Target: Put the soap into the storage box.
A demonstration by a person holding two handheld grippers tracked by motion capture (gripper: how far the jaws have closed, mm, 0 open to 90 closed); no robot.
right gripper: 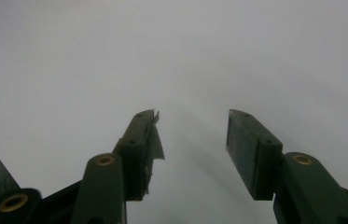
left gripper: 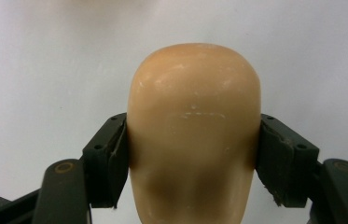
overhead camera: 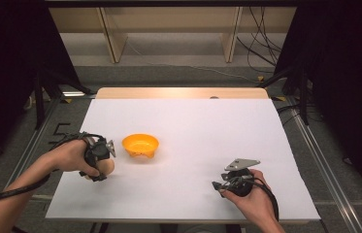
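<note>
In the high view, the left gripper [overhead camera: 102, 162] sits at the lower left of the frame, held in the person's left hand [overhead camera: 69, 156] near the left edge of the white worktop [overhead camera: 198, 126]. A smooth, rounded, peach-coloured object of a waxy, plastic look [overhead camera: 107, 167] peeks out beneath that gripper, low over the worktop; whether it touches the surface cannot be told. In the left gripper view the same object [left gripper: 194, 126] fills the middle of the frame, its domed end pointing to the top, and the two black jaws press against its left and right flanks, pinching it between their pads [left gripper: 113, 161].

Just to the upper right of the left gripper in the high view, a small orange plastic bowl [overhead camera: 140, 145] stands upright on the worktop, apart from the gripper and the peach object.

The right gripper [overhead camera: 221, 185] lies at the lower right of the high view, held in the person's right hand [overhead camera: 254, 201], with its grey three-cornered plate on top and well apart from the bowl. In the right gripper view [right gripper: 192, 149] its jaws stand spread, a clear gap between them and bare white worktop [right gripper: 185, 56] beyond. A black cable runs from each gripper along the forearm toward the bottom edge of the high view.
</note>
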